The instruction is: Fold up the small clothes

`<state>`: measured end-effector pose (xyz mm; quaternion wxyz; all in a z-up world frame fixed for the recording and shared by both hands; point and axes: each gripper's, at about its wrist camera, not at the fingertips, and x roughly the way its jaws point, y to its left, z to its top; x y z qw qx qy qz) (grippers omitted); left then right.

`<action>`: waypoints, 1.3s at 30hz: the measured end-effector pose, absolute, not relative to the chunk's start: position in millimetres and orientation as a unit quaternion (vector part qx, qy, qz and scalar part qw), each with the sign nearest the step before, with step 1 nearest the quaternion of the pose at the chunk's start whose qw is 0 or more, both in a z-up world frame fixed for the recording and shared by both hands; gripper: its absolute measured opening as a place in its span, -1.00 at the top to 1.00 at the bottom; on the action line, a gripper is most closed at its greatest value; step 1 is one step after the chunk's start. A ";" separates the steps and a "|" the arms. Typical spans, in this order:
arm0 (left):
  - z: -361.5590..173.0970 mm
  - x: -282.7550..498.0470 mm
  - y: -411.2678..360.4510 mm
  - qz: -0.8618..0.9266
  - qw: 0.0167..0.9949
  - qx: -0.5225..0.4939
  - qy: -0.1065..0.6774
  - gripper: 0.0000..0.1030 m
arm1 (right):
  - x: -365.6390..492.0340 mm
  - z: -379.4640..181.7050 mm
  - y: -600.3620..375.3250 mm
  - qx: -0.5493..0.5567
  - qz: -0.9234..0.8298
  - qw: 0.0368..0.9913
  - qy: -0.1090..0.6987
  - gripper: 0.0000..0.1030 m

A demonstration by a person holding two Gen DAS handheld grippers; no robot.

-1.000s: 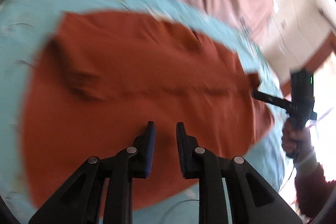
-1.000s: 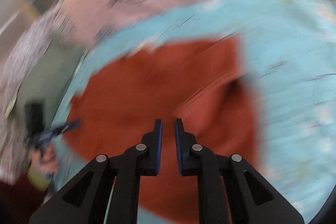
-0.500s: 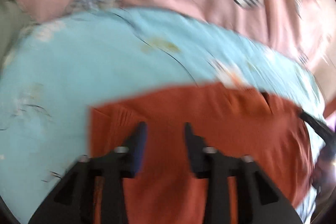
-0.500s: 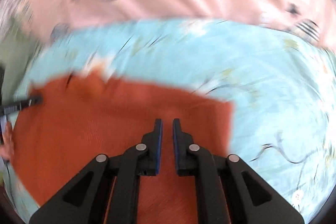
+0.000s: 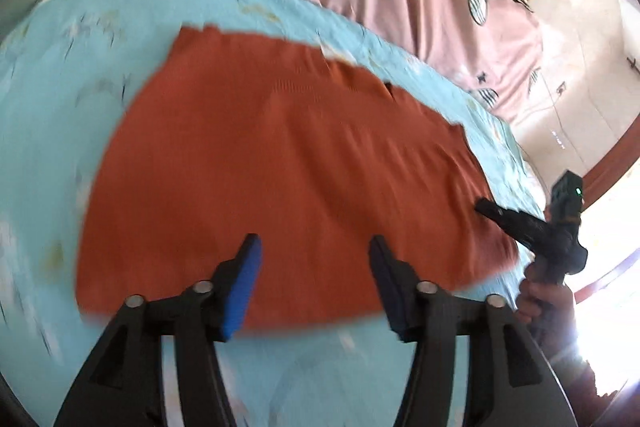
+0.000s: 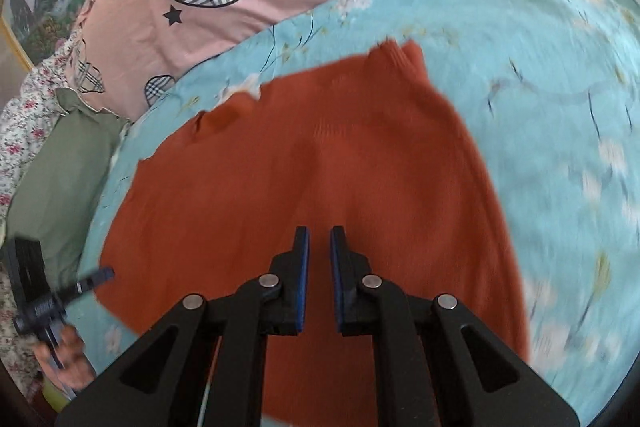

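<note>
1. Risk: left gripper [image 5: 314,269] has its jaws apart and opening, nothing between them. If they close too high, they skim the knit or grab one layer only, and the fold comes out skewed.
2. Risk: right gripper [image 6: 319,269] has its jaws almost together and no cloth pinched that I can see. If the right edge gets dragged, the orange garment [image 5: 280,179] bunches on the loose turquoise sheet [image 5: 72,75].
3. Garment lies flat on the sheet, near the pink quilt [image 5: 400,7].
4. Left tongs hover over its near edge. Right tongs sit over its near-right part; in the left view their tip is at the right-hand edge, contact unclear.
</note>
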<state>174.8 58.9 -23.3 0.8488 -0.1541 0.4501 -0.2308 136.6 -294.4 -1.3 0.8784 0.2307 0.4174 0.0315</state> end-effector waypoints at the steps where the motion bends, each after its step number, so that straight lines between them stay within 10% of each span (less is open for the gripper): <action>1: -27.9 162.1 58.2 -0.228 0.845 -0.163 0.456 -0.17 | 129.3 -3.2 -293.8 0.239 0.031 0.876 0.417 0.78; 27: -65.1 194.9 100.9 -0.089 0.846 -0.309 0.425 -0.17 | 86.5 0.3 -274.7 0.269 0.044 0.867 0.417 0.35; 35: -50.8 207.6 109.6 -0.066 0.863 -0.295 0.405 0.72 | 108.2 -5.5 -270.4 0.274 0.066 0.862 0.421 0.35; 39: -11.4 202.2 82.2 -0.101 0.896 -0.226 0.368 0.79 | 122.2 -5.9 -278.8 0.290 0.075 0.857 0.420 0.35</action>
